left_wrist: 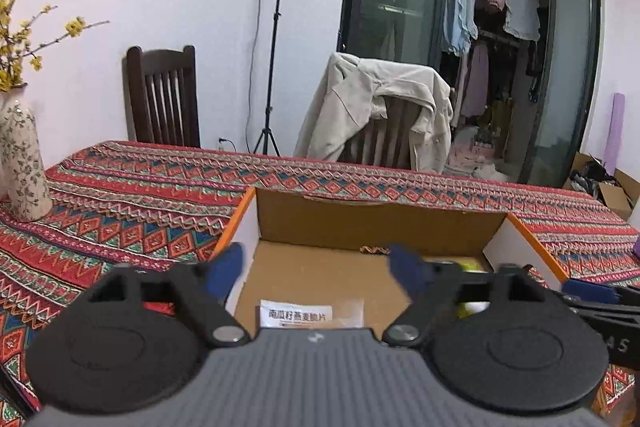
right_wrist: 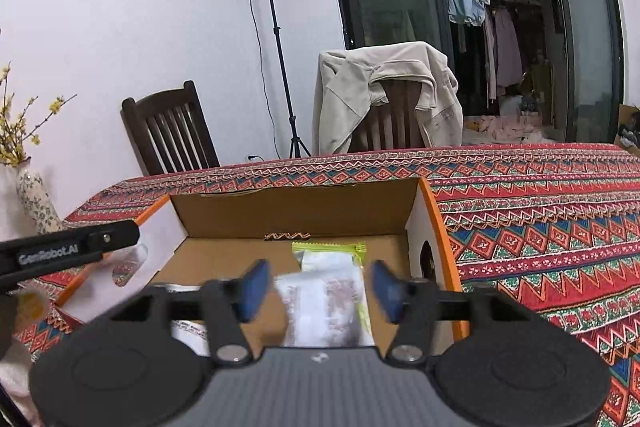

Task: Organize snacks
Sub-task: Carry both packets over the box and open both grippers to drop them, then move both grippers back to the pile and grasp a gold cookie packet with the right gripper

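Observation:
An open cardboard box (left_wrist: 376, 223) with orange edges stands on the patterned table; it also shows in the right wrist view (right_wrist: 296, 215). My left gripper (left_wrist: 316, 269) is open and empty above the box's left part, over a white-labelled snack packet (left_wrist: 296, 314) on the box floor. My right gripper (right_wrist: 320, 287) is open above the box's right part, over a clear snack packet (right_wrist: 324, 303) lying on a green-edged packet (right_wrist: 330, 248). The left gripper's arm (right_wrist: 68, 251) shows at the left of the right wrist view.
A flowered vase (left_wrist: 22, 155) with yellow blossoms stands at the table's left. Two wooden chairs (left_wrist: 164, 99) stand behind the table, one draped with a beige jacket (left_wrist: 376, 111). A light stand (left_wrist: 274, 39) is by the wall.

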Demonstrator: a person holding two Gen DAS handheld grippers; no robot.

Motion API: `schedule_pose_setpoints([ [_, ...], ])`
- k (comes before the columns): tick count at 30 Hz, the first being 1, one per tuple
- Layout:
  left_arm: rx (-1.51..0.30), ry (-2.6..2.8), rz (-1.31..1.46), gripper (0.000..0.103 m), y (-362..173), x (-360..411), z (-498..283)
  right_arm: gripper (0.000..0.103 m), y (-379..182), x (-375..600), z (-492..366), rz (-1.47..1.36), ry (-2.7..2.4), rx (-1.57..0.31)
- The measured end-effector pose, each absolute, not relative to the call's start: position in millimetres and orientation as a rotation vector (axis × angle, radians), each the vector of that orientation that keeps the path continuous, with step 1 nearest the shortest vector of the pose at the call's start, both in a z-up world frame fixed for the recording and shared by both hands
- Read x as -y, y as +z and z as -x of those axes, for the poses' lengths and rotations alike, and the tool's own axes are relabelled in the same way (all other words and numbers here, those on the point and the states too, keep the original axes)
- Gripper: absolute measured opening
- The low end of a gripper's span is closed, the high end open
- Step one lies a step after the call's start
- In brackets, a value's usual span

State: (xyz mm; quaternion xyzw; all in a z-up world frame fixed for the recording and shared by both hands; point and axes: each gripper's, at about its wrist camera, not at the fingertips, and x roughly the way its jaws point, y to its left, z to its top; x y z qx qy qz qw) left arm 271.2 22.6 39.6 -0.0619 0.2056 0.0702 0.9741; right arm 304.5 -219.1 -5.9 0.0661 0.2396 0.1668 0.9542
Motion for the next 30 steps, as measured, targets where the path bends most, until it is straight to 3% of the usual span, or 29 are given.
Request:
schedule_pose_setpoints([
  [2,-0.398,0.15,0.133,0.103,41.5,-23.4,-267.5,0.092,-6.1,221.9,-302.9,-0.148,0.345,-0.479],
  [5,-0.389,0.154,0.151,0.103,44.3,-25.0,-264.4,0.103,-7.2,225.7,-303.3,-0.17,0.353,-0.478],
  [30,-0.358,0.114,0.167,0.103,62.2,-29.9,-211.4,0.103,7.6,248.6,-256.9,-0.173,0.351,-0.405],
])
